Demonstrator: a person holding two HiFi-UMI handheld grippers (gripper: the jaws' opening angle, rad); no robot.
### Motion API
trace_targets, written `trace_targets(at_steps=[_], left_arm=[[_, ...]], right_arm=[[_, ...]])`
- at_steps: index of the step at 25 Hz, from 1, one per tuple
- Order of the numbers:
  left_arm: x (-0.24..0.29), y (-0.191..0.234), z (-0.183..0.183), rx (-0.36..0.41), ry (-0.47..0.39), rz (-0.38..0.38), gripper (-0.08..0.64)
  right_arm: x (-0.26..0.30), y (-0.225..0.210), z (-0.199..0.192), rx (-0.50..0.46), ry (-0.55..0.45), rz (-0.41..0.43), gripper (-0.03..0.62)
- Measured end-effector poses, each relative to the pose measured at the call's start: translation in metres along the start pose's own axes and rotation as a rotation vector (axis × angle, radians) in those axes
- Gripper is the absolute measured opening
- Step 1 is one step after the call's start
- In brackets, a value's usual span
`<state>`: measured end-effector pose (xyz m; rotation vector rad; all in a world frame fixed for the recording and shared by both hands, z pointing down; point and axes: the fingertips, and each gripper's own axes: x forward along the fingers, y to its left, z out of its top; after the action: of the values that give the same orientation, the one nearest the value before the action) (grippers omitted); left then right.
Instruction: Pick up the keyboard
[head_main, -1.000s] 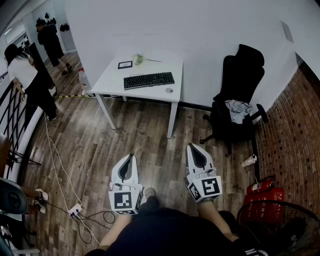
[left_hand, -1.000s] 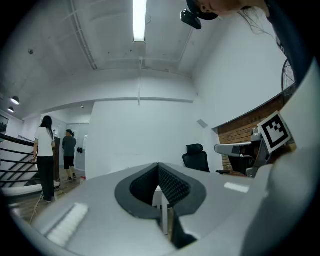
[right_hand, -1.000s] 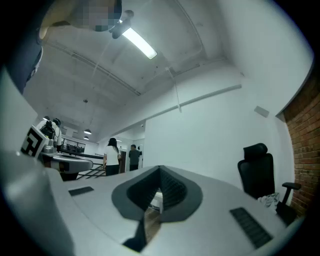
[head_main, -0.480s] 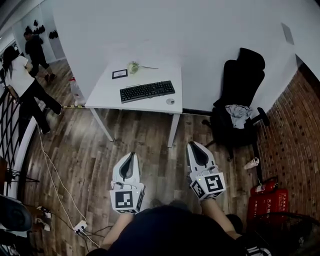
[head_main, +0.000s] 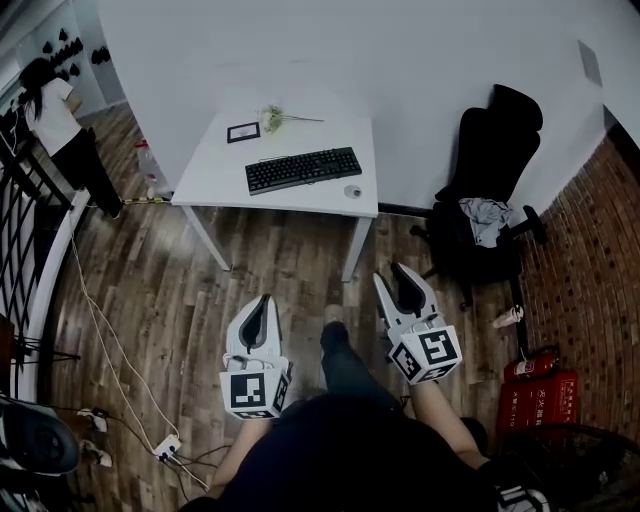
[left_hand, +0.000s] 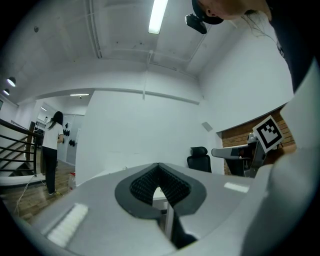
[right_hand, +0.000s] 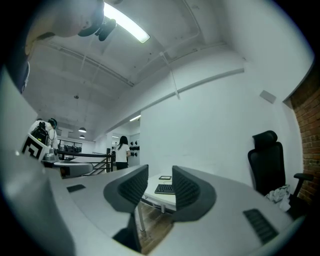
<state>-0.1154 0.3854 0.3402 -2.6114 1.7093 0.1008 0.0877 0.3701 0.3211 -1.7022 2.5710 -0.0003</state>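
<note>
Keyboard (head_main: 303, 169) lies flat on the white counter (head_main: 215, 180) against the far wall, long side across, with a mouse (head_main: 352, 191) just beside its right end and a small frame (head_main: 243, 131) and a sprig of flowers (head_main: 272, 117) behind it. Both grippers are out over the wood floor (head_main: 160, 300), well apart from the counter and pointing level toward it. The left gripper (head_main: 264, 300) has its fingers (left_hand: 172, 187) pressed together, nothing between them. The right gripper (head_main: 392, 274) is opening, a clear gap showing between its fingers (right_hand: 187, 190), and nothing in that gap (the keyboard shows through it, far off on the counter). A black chair (head_main: 490, 190) stands to the right of the counter with a cloth on its seat. A person (head_main: 60, 120) stands far left by a railing.
</note>
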Motion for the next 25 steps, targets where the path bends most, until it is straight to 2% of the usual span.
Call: trace_targets(at_steps=[7,14,19,25], left_arm=[[0.008,0.027,0.004,-0.006,-0.031,0.035,0.011],[0.056,0.054,0.009,0.011,-0.060,0.059,0.011],[0.116,0.063,0.001,0.009,-0.056,0.057,0.011],[0.226,0.085,-0.013,0.018,-0.043,0.061,0.011]], right_arm=[[0.037,0.002,0.013,-0.023,-0.037,0.038,0.133],[0.083,-0.032,0.012,-0.031,-0.064,0.028,0.133],[0.134,-0.076,0.001,-0.016,-0.068,0.019,0.133],[0.226,-0.144,-0.024,-0.001,-0.021,0.012,0.143]])
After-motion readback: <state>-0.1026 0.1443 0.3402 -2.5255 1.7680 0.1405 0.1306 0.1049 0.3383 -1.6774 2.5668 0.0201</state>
